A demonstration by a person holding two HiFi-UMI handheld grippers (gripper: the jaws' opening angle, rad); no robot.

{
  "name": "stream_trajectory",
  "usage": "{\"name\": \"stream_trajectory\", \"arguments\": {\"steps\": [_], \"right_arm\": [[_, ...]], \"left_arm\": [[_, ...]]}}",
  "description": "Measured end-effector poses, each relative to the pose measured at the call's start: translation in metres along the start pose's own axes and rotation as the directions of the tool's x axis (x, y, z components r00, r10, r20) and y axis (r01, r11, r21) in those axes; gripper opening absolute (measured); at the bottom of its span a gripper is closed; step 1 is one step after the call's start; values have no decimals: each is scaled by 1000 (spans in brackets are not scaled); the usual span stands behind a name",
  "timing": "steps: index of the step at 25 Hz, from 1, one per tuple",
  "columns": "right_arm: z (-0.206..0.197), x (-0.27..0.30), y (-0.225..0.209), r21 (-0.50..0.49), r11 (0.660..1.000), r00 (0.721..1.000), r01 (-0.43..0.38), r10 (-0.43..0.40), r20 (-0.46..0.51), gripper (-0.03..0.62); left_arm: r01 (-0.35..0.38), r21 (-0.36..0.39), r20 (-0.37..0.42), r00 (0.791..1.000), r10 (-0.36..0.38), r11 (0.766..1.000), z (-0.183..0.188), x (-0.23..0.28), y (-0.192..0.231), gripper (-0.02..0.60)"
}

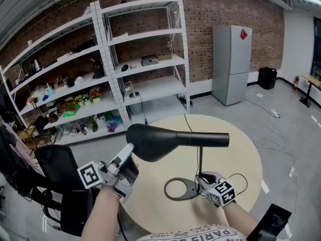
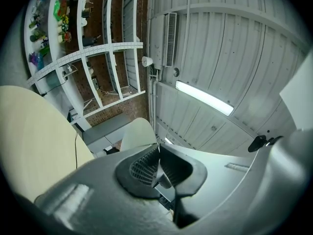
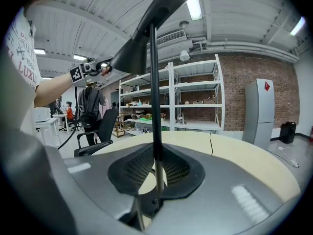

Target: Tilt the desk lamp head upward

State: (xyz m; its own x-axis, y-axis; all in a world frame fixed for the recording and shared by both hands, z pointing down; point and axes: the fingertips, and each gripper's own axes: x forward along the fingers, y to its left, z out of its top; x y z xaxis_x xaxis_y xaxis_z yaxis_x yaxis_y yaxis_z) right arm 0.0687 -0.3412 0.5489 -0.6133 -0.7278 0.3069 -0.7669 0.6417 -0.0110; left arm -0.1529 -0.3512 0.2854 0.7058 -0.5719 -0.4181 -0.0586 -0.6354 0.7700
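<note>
my left claw (image 1: pixel 130 149) pinches the lamp head (image 1: pixel 165 138) at center left; my right claw (image 1: pixel 202 177) clamps its pole (image 1: pixel 200 159) over the table (image 1: pixel 241 149).

Lamp stem (image 3: pixel 155 82) between hand-held gripper (image 3: pixel 155 166) jaws

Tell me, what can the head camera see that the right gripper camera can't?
Only the head view: the right gripper from outside, with its marker cube. Only the right gripper view: its pads closed on the lamp pole, and a person standing far off. Both: the left gripper at the lamp head, shelves, fridge.
</note>
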Motion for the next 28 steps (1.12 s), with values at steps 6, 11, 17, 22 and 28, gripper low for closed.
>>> {"name": "stream_trajectory", "arguments": {"steps": [6, 11, 17, 22, 28], "right_arm": [[-1, 0, 0, 3, 1000, 1000, -2, 2, -2, 41], [-2, 2, 2, -1, 1000, 1000, -6, 6, -5, 41], [-7, 2, 4, -7, 1000, 1000, -17, 17, -12, 41], [-9, 0, 5, -8, 1000, 1000, -18, 18, -8, 41], [-9, 0, 6, -6, 1000, 1000, -22, 22, -9, 41]], "left_arm": [[-4, 10, -12, 1000, 4, 1000, 1, 3, -3, 11], [-7, 43, -20, 1000, 8, 999, 6, 5, -9, 12], [-5, 70, -49, 999, 9, 998, 7, 7, -17, 11], [-1, 91, -58, 998, 7, 996, 8, 9, -23, 11], [8, 126, -76, 997, 1, 992, 11, 15, -35, 9]]}}
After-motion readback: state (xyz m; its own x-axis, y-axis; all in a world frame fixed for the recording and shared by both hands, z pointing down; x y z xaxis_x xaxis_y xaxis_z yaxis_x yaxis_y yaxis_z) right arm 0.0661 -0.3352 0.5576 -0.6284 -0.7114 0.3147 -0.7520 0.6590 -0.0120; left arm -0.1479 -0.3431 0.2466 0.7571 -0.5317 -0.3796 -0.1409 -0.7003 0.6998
